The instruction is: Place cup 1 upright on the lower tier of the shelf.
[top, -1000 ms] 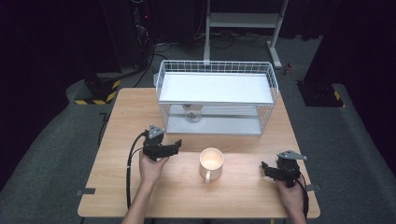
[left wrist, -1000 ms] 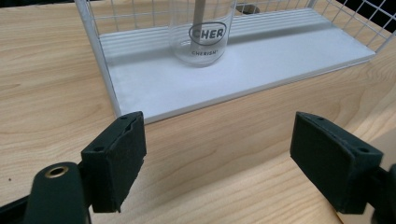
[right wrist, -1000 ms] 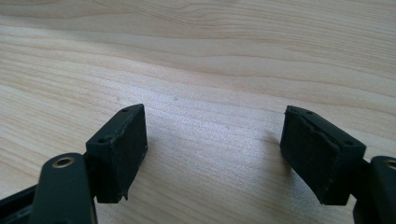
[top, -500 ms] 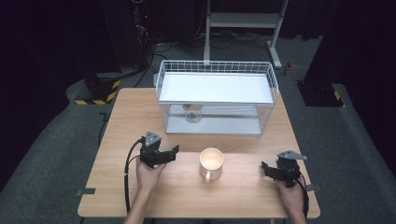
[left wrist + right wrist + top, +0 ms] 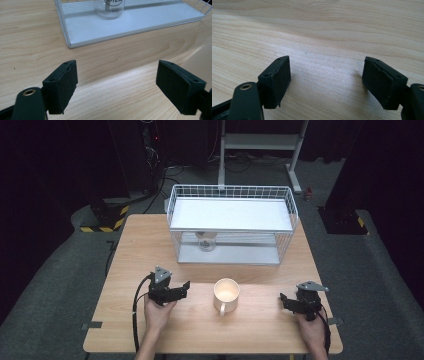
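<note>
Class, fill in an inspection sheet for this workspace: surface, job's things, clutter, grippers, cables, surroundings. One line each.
Surface: wooden table, level, bare at the front.
Job's things: pale mug upright at front centre, between the two grippers, touched by neither.
Clutter: white wire rack at the back of the table; a glass jar stands on its lower shelf.
Grippers: left gripper open, fingers pointing toward the mug with nothing between them; right gripper open over bare wood, also free of load.
Cables: black cable loops from the left gripper off the front edge; more lie on the floor behind.
Surroundings: dark room, grey floor, white stand behind, yellow-black striped base at left.
</note>
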`<state>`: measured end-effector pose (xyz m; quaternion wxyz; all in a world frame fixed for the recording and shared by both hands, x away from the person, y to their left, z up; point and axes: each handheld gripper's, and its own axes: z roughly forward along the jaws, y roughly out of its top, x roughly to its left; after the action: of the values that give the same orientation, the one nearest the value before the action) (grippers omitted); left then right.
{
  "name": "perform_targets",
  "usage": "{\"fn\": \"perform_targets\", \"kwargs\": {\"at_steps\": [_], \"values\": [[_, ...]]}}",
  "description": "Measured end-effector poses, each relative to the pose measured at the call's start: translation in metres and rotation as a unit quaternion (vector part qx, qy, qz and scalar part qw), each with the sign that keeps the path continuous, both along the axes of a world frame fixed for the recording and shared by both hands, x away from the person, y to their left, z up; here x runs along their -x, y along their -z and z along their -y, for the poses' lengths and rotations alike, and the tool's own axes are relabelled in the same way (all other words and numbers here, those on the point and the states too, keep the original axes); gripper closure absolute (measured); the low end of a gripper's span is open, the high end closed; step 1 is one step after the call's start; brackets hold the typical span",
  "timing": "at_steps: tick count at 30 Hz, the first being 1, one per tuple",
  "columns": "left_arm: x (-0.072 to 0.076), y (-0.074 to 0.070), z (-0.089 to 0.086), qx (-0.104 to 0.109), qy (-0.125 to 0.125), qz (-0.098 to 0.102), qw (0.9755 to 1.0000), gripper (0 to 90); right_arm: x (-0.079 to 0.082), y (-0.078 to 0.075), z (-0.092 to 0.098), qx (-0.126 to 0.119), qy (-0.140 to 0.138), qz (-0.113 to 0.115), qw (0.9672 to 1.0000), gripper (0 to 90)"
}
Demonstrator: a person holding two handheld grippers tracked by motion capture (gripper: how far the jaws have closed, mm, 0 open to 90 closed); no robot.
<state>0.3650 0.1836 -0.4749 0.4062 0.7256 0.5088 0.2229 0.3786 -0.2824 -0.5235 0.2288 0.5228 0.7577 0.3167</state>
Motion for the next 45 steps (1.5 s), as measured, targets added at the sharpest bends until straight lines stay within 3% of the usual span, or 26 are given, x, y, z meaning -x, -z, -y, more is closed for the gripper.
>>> {"fn": "perform_targets", "kwargs": {"at_steps": [4,13,26,36,42,45], "values": [[0.002,0.003,-0.001,0.006,-0.004,-0.001,1.0,18.3,0.0,0.0,0.0,0.0,0.0,0.0,1.0,22.9],[0.006,0.011,-0.002,-0.003,-0.007,-0.006,1.0,18.5,0.0,0.0,0.0,0.001,-0.001,0.001,1.0,22.9],[0.009,0.029,-0.005,-0.032,-0.024,-0.024,0.9989,19.1,0.0,0.0,0.0,0.0,-0.001,0.0,1.0,22.9],[0.007,0.047,-0.01,-0.063,-0.043,-0.047,0.996,19.2,-0.001,0.0,-0.001,0.0,-0.012,-0.002,0.9999,22.8],[0.008,0.053,-0.011,-0.07,-0.056,-0.044,0.995,19.7,-0.001,0.0,-0.002,0.0,-0.031,-0.002,0.9995,22.1],[0.008,0.053,-0.011,-0.077,-0.059,-0.039,0.9945,20.1,-0.002,0.0,-0.003,0.001,-0.04,-0.005,0.9992,17.5]]}}
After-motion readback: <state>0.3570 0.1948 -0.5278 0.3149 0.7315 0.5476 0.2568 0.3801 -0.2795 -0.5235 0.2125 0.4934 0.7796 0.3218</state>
